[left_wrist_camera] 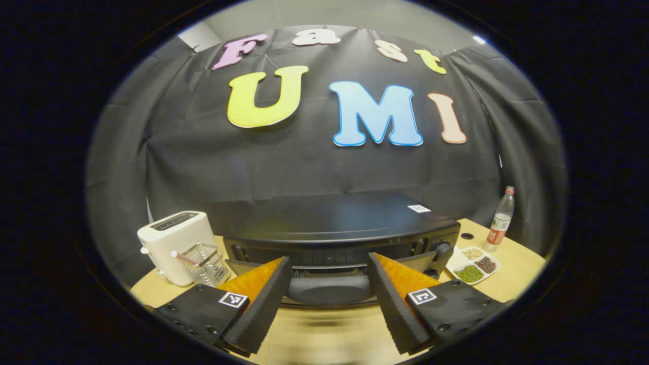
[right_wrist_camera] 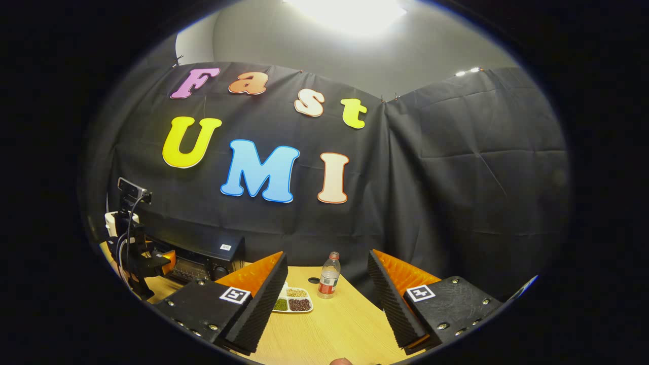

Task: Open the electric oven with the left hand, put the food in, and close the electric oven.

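Sitting squarely on the pale wooden counter (left_wrist_camera: 512,274), the black oven (left_wrist_camera: 339,228) is boxy with a smooth, slightly glossy top and a curved front edge. The left gripper (left_wrist_camera: 329,289) is level at its front, fingers spread wide with the oven's dark rounded handle (left_wrist_camera: 329,290) between them, neither ribbed foam pad clearly touching it. Left of the oven stands a cream toaster (left_wrist_camera: 175,243), a clear ribbed glass (left_wrist_camera: 205,263) just beside it. Right of the oven lie a white divided tray (left_wrist_camera: 474,266) of green, brown and tan food, then an upright clear bottle (left_wrist_camera: 501,219) with a red label. The right gripper (right_wrist_camera: 327,299) hovers well right of the oven, over bare counter, fingers wide apart and empty.
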